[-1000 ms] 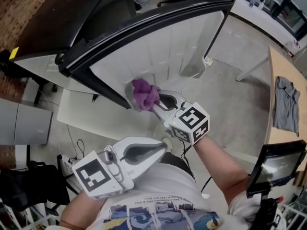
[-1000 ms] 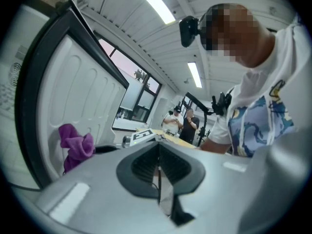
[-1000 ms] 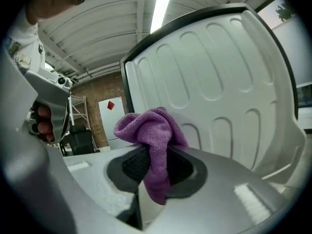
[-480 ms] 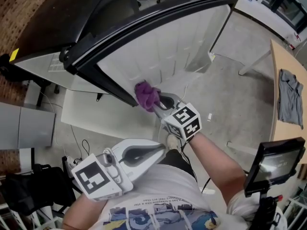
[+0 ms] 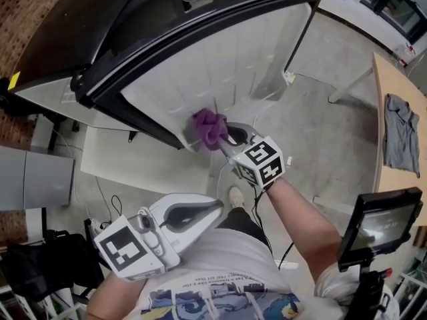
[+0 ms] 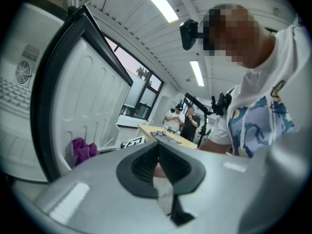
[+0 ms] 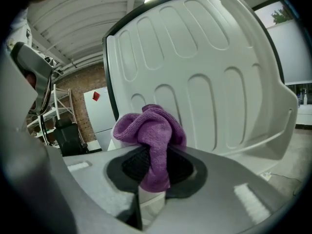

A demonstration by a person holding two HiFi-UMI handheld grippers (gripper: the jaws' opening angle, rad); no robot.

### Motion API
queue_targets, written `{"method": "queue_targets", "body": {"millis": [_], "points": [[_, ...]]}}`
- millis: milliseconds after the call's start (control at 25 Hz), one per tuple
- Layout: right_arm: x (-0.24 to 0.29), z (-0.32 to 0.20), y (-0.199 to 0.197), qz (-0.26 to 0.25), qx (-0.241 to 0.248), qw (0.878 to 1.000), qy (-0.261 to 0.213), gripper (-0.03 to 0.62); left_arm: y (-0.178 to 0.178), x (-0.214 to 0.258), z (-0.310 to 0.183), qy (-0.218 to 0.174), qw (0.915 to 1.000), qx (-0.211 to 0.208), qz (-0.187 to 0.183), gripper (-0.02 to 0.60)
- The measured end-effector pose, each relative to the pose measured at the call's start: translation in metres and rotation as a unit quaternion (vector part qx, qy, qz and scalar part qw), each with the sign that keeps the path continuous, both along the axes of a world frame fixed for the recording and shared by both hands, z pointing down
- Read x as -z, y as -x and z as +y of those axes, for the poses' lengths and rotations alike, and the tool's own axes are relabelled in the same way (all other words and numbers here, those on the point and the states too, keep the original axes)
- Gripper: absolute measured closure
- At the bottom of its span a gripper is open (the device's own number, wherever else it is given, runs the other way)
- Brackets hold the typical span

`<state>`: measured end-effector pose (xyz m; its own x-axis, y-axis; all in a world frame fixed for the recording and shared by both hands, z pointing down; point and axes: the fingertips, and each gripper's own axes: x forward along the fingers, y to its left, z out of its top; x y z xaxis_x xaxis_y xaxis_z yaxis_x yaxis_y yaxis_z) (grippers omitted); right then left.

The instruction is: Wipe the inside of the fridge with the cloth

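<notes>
Purple cloth (image 5: 208, 127) in right gripper (image 5: 219, 136) slid along door (image 5: 253, 52).

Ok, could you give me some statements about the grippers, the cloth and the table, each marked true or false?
1. The right gripper has its jaws shut on a purple fuzzy cloth. True.
2. The left gripper holds a second cloth. False: its jaws are together on nothing.
3. The purple cloth is held up at the white ribbed plastic panel. True.
4. A grey garment lies on the floor. False: it lies on the light wooden table at the right.
</notes>
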<state>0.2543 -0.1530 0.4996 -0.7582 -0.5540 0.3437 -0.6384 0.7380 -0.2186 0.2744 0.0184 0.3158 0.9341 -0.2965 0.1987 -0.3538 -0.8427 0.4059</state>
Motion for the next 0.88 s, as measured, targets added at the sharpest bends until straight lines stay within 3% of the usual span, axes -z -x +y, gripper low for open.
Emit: {"method": "queue_targets", "body": {"millis": [520,880], "points": [[-0.006,-0.028,-0.052,0.012,-0.036,0.999,-0.002,0.514,-0.018,-0.002,-0.004,-0.002,1.0000,0.001,0.002,0.577],[-0.006,-0.056,-0.105,0.029,-0.088,0.996,-0.008,0.514,-0.031,-0.005,-0.008,0.003,1.0000,0.007,-0.001,0.577]]}}
